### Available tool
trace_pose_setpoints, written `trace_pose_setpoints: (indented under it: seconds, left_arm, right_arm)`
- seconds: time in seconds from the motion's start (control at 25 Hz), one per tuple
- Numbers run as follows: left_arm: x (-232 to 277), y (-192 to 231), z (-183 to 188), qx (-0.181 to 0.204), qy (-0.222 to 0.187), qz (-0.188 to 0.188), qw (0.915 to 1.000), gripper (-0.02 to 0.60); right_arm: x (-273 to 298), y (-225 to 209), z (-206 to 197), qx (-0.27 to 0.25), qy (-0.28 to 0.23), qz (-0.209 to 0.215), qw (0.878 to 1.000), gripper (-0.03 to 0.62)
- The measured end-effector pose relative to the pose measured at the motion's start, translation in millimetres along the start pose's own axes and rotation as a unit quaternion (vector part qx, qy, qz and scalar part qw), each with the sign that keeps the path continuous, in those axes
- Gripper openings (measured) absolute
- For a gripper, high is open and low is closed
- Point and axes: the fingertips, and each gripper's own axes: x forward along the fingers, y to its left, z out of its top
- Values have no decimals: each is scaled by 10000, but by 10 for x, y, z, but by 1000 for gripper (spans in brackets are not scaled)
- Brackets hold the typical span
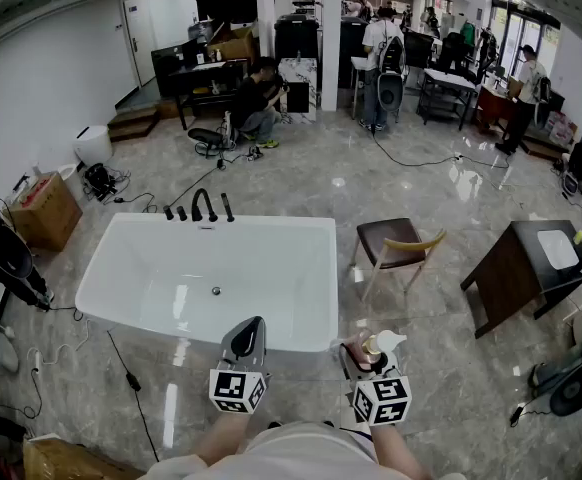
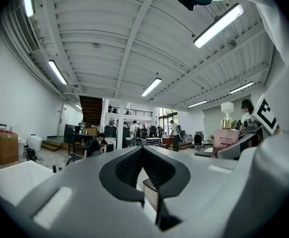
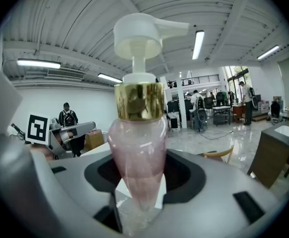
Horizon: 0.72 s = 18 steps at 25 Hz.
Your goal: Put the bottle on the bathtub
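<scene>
My right tool (image 3: pixel 137 195) is clamped on the pink bottle (image 3: pixel 137 143), low on its body. The bottle's long axis runs straight out along the jaws, with the gold collar (image 3: pixel 139 100) and white pump head (image 3: pixel 138 33) at the far end (spout turned to the tool's right). My left tool (image 2: pixel 143 151) is closed on nothing. The bathtub (image 1: pixel 131 268) lies just ahead of the left tool and to the left of the right one.

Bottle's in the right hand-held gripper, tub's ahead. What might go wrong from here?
The bottle is tapered and smooth, pinched low by the right hand-held gripper; it may tilt or slip. The bathtub rim looks narrow and glossy, so the bottle might slide off it when released.
</scene>
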Motion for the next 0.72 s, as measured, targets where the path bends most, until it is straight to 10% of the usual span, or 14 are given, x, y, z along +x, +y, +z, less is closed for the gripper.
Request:
trace_pose_setpoints:
  seconds: [0.72]
  left_arm:
    - [33, -37, -109, -67, 165, -81, 9998, 8]
  right_arm:
    - [1, -5, -12, 16, -9, 25, 10000, 216]
